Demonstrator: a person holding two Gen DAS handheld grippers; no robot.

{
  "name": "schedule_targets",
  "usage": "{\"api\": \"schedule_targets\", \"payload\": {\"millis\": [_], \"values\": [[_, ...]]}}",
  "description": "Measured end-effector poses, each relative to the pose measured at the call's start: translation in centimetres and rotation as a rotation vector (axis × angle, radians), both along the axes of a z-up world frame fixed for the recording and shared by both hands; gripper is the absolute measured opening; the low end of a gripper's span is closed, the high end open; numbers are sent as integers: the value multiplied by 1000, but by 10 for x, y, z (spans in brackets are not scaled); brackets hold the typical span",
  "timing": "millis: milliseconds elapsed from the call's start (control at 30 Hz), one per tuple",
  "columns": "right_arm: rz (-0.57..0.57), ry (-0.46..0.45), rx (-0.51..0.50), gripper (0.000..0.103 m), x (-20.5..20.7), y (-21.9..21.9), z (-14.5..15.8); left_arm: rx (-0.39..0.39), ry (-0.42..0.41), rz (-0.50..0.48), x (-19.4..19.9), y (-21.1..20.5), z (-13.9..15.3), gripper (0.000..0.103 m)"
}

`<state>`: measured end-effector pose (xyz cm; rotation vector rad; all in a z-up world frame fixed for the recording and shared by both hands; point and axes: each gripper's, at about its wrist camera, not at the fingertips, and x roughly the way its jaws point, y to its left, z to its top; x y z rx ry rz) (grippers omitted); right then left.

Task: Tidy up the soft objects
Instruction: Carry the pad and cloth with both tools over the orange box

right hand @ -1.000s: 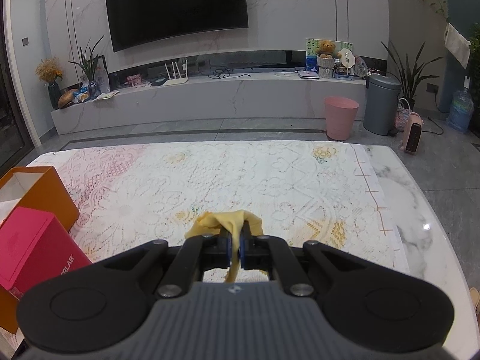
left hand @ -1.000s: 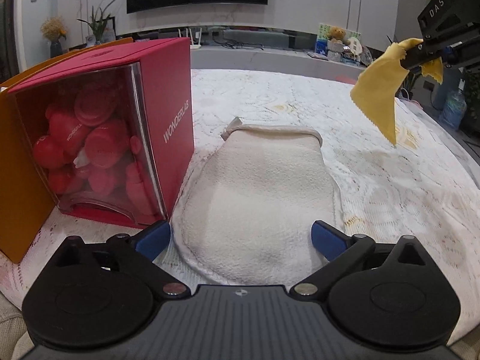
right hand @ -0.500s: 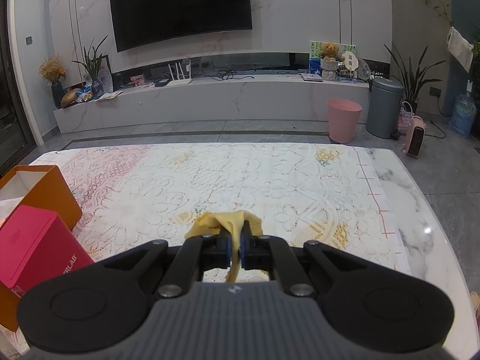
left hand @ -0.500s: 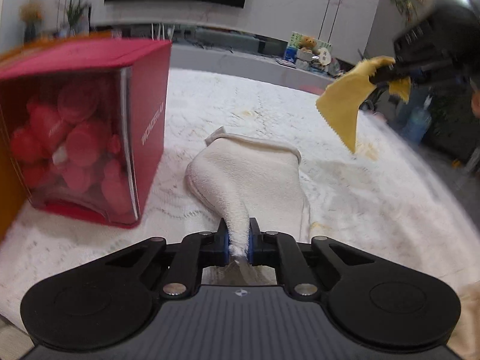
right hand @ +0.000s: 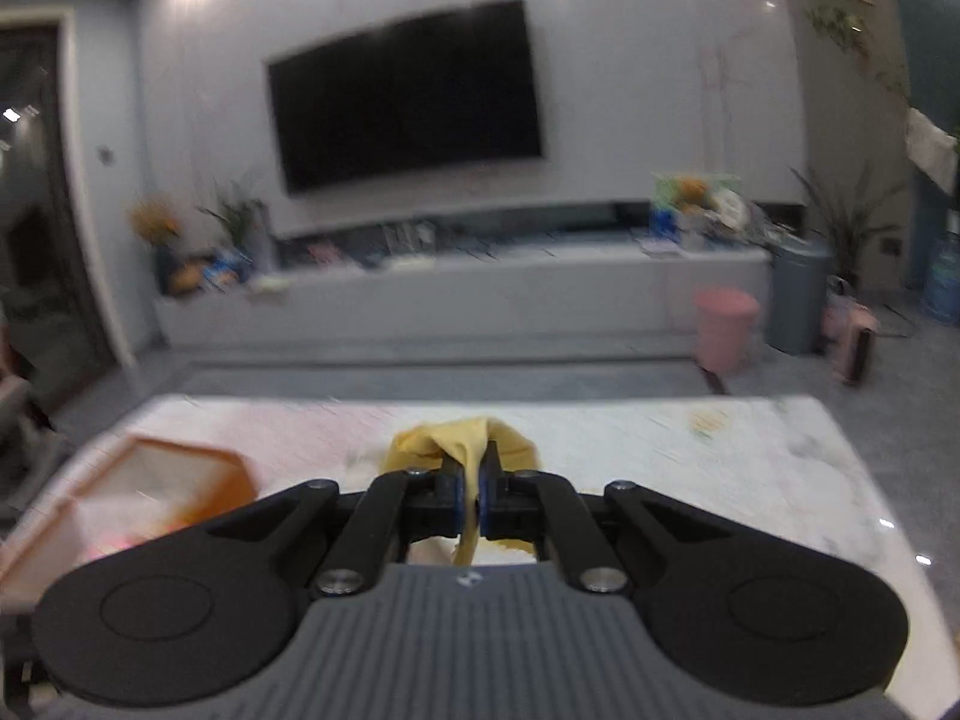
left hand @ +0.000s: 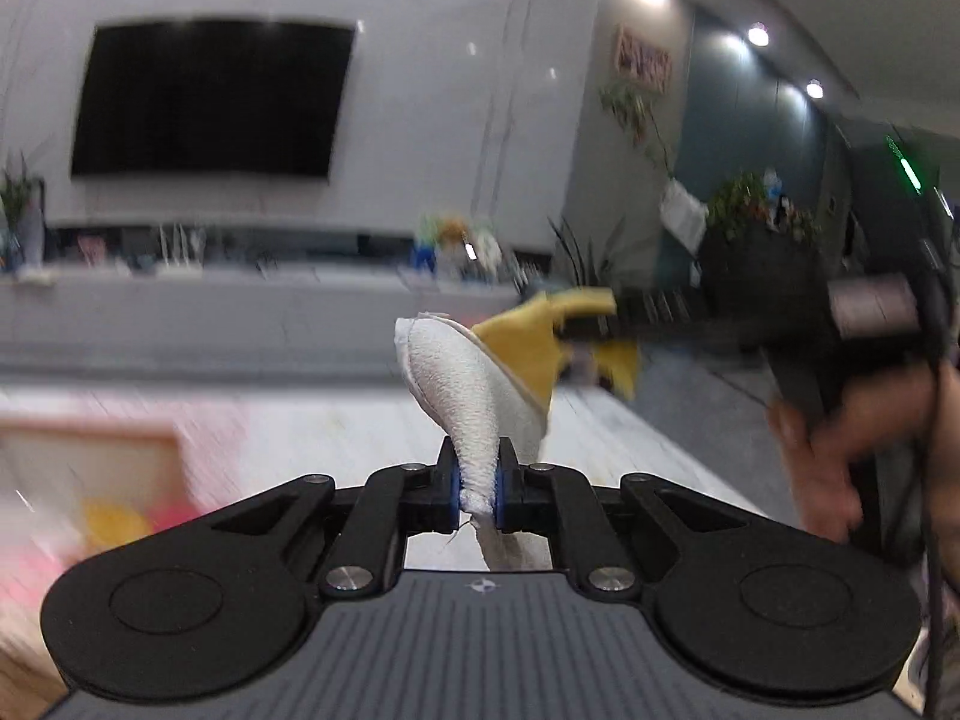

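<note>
Lift done: my left gripper (left hand: 478, 483) has just clamped the white mitt (left hand: 465, 396) and raised it off the table; right gripper (right hand: 471, 495) pinches the yellow cloth (right hand: 462, 441); both ready for boxing.

Both wrist fisheyes look forward along their claws, slightly downward, toward the TV (left hand: 210, 99) wall. Shared: TV (right hand: 408, 90), desk (right hand: 720, 456), orange box (right hand: 162, 480).
</note>
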<state>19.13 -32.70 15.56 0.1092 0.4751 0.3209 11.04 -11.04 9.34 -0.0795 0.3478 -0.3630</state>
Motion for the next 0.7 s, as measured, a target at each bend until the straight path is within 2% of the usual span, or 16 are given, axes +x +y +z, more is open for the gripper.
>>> {"api": "schedule_targets", "payload": {"millis": [67, 133, 233, 400, 467, 533, 567, 600, 633, 667, 700], "values": [[59, -28, 34, 1, -10, 32, 17, 21, -33, 44, -1, 37, 19, 11], [130, -37, 62, 1, -14, 71, 28, 47, -29, 95, -1, 77, 23, 11], [225, -15, 67, 1, -10, 142, 26, 61, 17, 163, 1, 134, 9, 11], [338, 73, 5, 1, 5, 247, -7, 55, 93, 237, 1, 190, -26, 13], [347, 113, -47, 1, 9, 276, -25, 62, 115, 271, 4, 200, -36, 17], [329, 129, -125, 4, 10, 298, -41, 61, 114, 273, 5, 204, -38, 37], [324, 140, -143, 5, 10, 303, -48, 53, 110, 265, 4, 206, -40, 43], [310, 152, -147, 13, 10, 306, -53, 45, 107, 260, 1, 209, -40, 59], [293, 166, -146, 40, 12, 305, -57, 41, 106, 261, 0, 211, -37, 64], [273, 169, -144, 56, 9, 303, -58, 48, 103, 284, -3, 209, -36, 66], [237, 154, -140, 74, 4, 297, -57, 53, 91, 301, -6, 210, -34, 74]]}}
